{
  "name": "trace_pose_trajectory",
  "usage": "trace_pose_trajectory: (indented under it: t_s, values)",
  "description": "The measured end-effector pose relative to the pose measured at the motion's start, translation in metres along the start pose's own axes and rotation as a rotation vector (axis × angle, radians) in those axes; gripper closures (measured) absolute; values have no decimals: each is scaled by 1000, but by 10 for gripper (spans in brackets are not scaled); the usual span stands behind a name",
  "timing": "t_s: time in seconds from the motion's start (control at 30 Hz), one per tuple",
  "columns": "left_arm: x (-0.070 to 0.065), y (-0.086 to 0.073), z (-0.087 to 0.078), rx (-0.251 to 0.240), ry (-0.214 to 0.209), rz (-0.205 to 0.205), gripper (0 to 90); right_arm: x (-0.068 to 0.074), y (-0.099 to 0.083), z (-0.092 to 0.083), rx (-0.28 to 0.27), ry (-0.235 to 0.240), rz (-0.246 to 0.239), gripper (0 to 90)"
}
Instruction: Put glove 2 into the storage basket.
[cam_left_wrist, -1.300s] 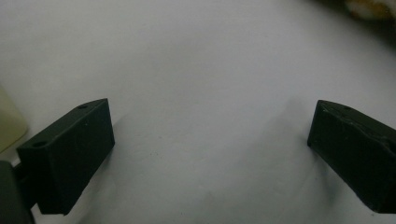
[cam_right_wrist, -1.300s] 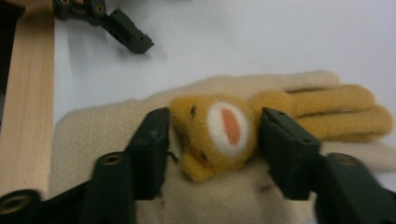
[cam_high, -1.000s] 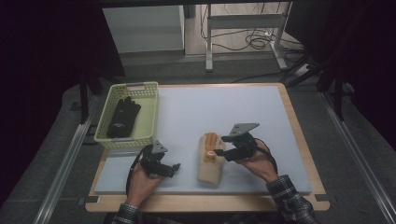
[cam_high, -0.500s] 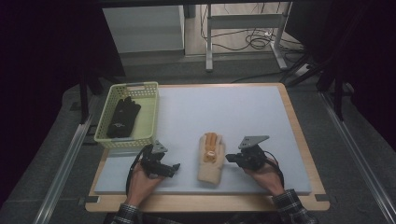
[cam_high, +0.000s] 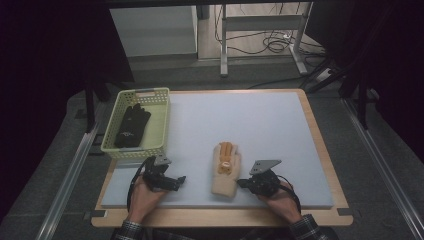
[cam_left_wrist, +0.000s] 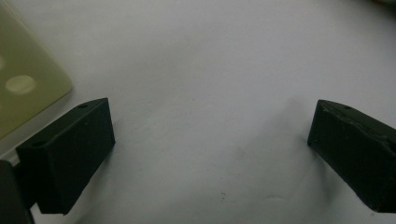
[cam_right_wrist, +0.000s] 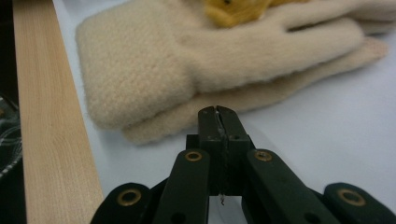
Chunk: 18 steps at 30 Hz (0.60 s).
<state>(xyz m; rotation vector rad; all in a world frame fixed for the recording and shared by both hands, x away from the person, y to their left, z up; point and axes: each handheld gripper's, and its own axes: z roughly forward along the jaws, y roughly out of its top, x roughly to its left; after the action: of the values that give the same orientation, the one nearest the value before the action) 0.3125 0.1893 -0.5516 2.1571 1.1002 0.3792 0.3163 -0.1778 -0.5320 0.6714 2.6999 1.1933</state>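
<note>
R tongs (cam_high: 242, 184) are together, jaws pressed flat w/ nothing between; they closed just now, empty. In the right gripper view the tips (cam_right_wrist: 218, 116) sit low over the bench pad, pointing at the cuff end of the cream gloves (cam_right_wrist: 224, 60), just short of them, not touching. The gloves are a stacked pair, one on top of the other, w/ a yellow patch (cam_right_wrist: 238, 9) on the upper one, further from the R tongs than the cuff.

High view: gloves (cam_high: 226, 169) lie between the two tongs, right beside the R ones, fingers pointing away from the person, cuff toward the bench's near edge. L tongs (cam_high: 181, 178) are on the other side of the gloves, near but apart from them. L tongs stand wide apart, empty; in the left gripper view only bare grey pad (cam_left_wrist: 210, 93) shows between the jaws, basket corner (cam_left_wrist: 28, 79) off to their left.

Green basket (cam_high: 157, 127) sits beyond the L tongs, a black glove (cam_high: 131, 125) lying in it. Wooden bench edge (cam_right_wrist: 51, 130) runs along the left of the R tongs in their own view.
</note>
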Motion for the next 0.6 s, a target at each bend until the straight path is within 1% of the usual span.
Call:
trace_pose_trajectory:
  t_s: [0.1,0.23,0.33,0.47,0.6]
  values:
    - [0,0,0,1,-5,5,0,2,3,3,-1,1,-2,885]
    - [3,-2,-1,-3,-20,23,10,6,7,9,-2,10,-7,884]
    - [5,-3,-3,-2,-18,23,2,9,10,15,-7,13,-15,884]
    - [6,-4,-3,-1,-17,26,4,12,17,23,-14,9,-19,883]
    - [11,-7,-7,-3,-28,43,19,14,25,33,-15,-3,-26,883]
